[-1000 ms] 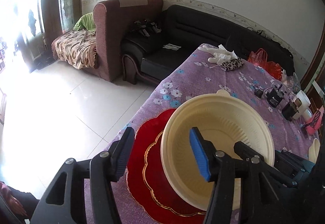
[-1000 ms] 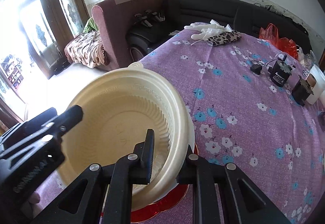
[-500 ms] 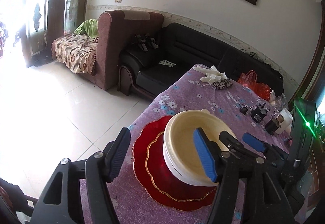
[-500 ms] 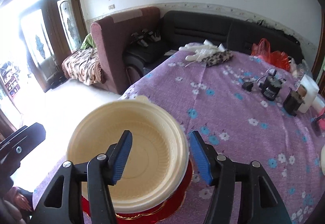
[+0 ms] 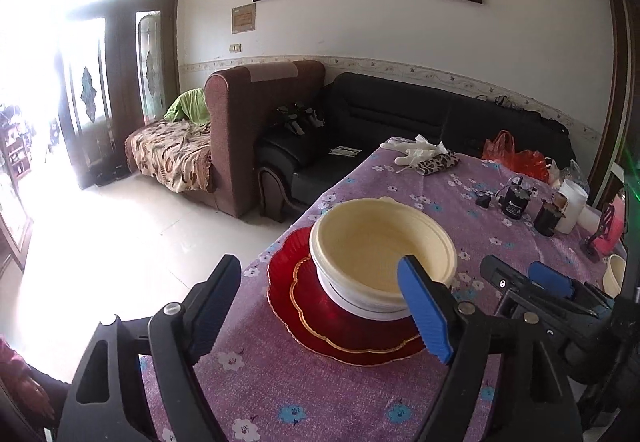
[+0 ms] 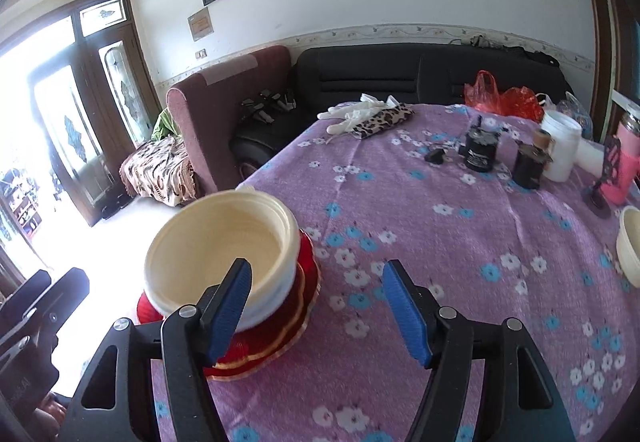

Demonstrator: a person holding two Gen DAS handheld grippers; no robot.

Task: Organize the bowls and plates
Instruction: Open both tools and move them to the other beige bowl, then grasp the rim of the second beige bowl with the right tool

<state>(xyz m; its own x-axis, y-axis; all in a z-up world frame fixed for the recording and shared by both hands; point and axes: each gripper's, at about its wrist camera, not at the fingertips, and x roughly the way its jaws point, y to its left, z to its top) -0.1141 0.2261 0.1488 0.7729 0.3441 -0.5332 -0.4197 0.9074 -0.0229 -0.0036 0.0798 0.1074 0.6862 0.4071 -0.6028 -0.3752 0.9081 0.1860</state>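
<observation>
Cream bowl stack (image 5: 382, 254) is ribbed plastic, nested a few deep, sitting on scalloped red plates (image 5: 320, 316) with gold trim near the purple floral table's (image 6: 460, 242) edge. From the right wrist it's at about 10 o'clock. Left gripper (image 5: 320, 306) and right gripper (image 6: 316, 306) are both spread wide, holding nothing.
</observation>
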